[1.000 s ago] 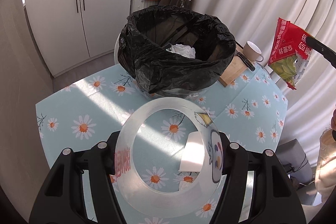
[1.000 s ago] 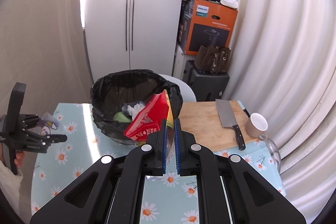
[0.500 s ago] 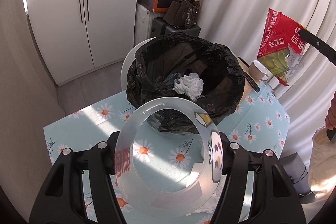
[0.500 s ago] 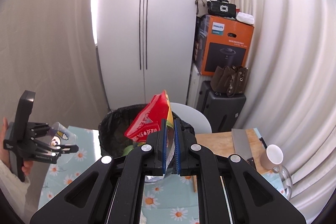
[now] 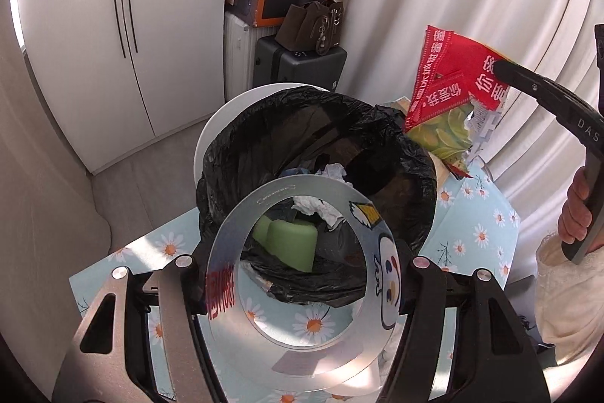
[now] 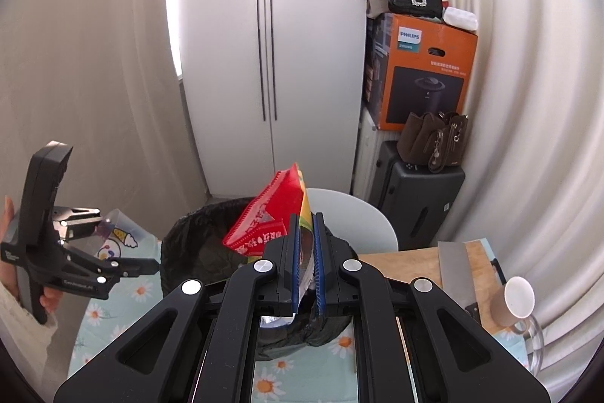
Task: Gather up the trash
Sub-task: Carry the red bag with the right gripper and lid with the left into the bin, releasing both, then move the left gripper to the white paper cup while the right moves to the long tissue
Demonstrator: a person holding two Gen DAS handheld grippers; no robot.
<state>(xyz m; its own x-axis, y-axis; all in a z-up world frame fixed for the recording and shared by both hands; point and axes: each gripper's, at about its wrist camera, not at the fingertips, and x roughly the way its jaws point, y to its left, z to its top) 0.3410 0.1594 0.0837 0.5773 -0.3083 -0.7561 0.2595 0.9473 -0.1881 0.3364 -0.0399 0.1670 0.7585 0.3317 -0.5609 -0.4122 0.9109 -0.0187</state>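
Observation:
My left gripper (image 5: 302, 259) is shut on a clear plastic cup (image 5: 302, 335) with a cartoon print, held just above the near rim of the black-lined trash bin (image 5: 241, 153). The bin holds crumpled tissue (image 5: 319, 208) and a green item (image 5: 290, 240). My right gripper (image 6: 305, 233) is shut on a red and green snack bag (image 6: 271, 214), held above the bin (image 6: 192, 244). The bag (image 5: 449, 78) hangs over the bin's right rim in the left wrist view. The left gripper with the cup (image 6: 113, 237) shows at the left of the right wrist view.
The bin stands on a table with a daisy-print cloth (image 5: 475, 221). A cutting board (image 6: 411, 259) with a cleaver (image 6: 453, 270) and a mug (image 6: 513, 301) lie at the right. A white chair (image 6: 351, 214), a suitcase (image 6: 419, 191) and an orange box (image 6: 422, 70) stand behind.
Both grippers have risen and moved toward the bin. The cup now sits over the bin's near rim and the snack bag over its right rim. Both grips are unchanged.

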